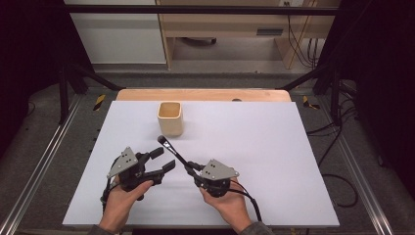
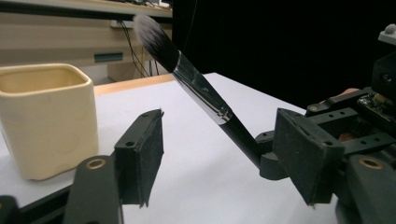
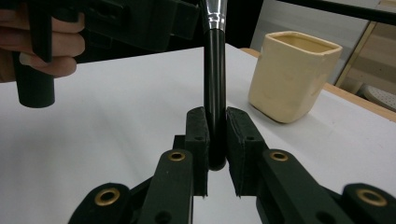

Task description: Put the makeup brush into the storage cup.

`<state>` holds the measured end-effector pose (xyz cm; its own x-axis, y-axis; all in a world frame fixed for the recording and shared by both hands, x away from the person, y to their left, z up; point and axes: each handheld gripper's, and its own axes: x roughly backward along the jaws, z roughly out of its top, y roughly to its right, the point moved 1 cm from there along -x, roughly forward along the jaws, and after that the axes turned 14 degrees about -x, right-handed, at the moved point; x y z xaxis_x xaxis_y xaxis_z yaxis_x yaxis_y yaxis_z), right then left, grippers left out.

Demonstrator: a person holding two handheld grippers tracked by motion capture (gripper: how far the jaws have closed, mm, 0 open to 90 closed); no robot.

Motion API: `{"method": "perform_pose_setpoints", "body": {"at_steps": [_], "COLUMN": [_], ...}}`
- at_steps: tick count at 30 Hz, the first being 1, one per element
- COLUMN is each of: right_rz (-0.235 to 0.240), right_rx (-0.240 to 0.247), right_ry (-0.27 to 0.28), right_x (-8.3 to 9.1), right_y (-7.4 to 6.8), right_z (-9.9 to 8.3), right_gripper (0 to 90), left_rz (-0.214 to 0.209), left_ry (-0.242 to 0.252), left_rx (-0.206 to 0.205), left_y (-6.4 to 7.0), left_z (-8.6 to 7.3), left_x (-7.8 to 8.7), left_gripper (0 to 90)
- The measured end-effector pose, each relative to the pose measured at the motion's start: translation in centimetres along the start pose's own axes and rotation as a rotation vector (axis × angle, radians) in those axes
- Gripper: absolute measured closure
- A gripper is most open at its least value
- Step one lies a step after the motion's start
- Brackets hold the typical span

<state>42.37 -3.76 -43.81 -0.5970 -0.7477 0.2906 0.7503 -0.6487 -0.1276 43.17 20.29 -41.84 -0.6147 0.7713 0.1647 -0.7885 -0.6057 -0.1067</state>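
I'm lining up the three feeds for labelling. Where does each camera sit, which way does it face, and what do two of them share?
High view: above the person's side, looking forward and down on the white table; both hands, the left gripper and the right gripper show.
Left gripper view: rides the left gripper, facing past its open jaws to the makeup brush.
Right gripper view: rides the right gripper, whose jaws clamp the brush handle; a hand shows.
Shared: both gripper views show the cream cup.
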Motion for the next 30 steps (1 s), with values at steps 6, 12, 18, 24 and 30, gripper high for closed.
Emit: {"method": "perform_pose_setpoints", "body": {"at_steps": [6, 12, 18, 24, 30], "right_rz": [0.011, 0.020, 0.028, 0.029, 0.036], "right_rx": [0.003, 0.004, 0.005, 0.004, -0.006], "right_ry": [-0.008, -0.016, -0.022, -0.026, -0.035], "right_x": [-0.4, -0.7, -0.9, -1.0, -1.3], "right_y": [-0.4, -0.5, -0.7, -0.8, -0.9], "right_z": [-0.2, -0.4, -0.5, -0.7, -0.9], "right_gripper": [79.6, 79.6, 79.6, 79.5, 79.5], "left_rz": [-0.023, -0.025, -0.027, -0.020, -0.016], "left_ry": [-0.006, -0.002, 0.007, -0.001, -0.002], "left_rx": [0.027, 0.053, 0.058, 0.055, 0.052], "left_y": [0.0, -0.3, -0.2, -0.2, -0.1], "left_z": [-0.2, -0.5, -0.5, -0.5, -0.5], "left_x": [-0.3, -0.3, -0.3, -0.3, -0.2], "left_gripper": [40.5, 44.9, 49.2, 56.0, 64.3]}}
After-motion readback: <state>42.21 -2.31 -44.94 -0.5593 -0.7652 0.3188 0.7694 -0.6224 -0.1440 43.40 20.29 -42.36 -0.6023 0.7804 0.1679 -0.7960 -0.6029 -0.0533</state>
